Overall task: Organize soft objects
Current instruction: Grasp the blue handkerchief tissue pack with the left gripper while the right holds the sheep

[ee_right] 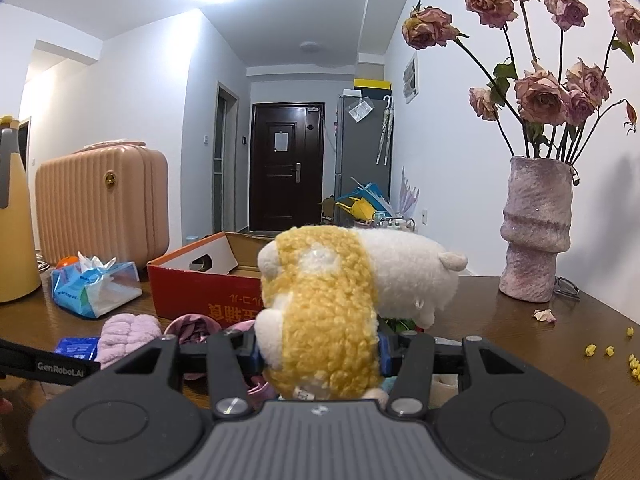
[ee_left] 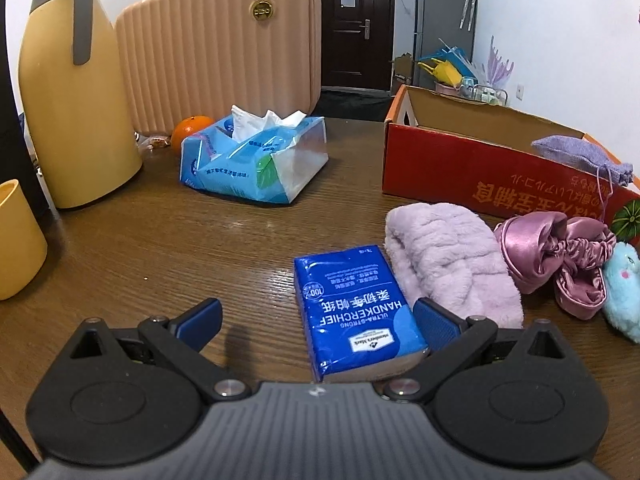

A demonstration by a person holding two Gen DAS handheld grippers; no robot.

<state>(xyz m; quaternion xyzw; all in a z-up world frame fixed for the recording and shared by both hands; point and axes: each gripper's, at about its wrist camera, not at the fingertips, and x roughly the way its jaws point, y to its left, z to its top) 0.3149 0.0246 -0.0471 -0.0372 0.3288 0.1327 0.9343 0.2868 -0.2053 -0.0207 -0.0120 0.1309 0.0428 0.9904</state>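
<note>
My right gripper (ee_right: 320, 354) is shut on a yellow and white plush toy (ee_right: 332, 300) and holds it above the table in front of the red cardboard box (ee_right: 200, 292). My left gripper (ee_left: 318, 318) is open, low over the table, with a blue handkerchief pack (ee_left: 352, 312) lying between its fingers, against the right one. To its right lie a fluffy pink cloth (ee_left: 448, 256), a pink satin scrunchie cap (ee_left: 560, 256) and a light blue plush (ee_left: 624, 288). A purple pouch (ee_left: 580, 156) hangs over the box rim (ee_left: 480, 176).
A blue tissue pack (ee_left: 256, 156), an orange (ee_left: 190, 130), a pink case (ee_left: 220, 48), a yellow jug (ee_left: 72, 92) and a yellow cup (ee_left: 16, 240) stand at the left. A vase of dried roses (ee_right: 536, 232) stands at the right, with petals and crumbs (ee_right: 600, 350) nearby.
</note>
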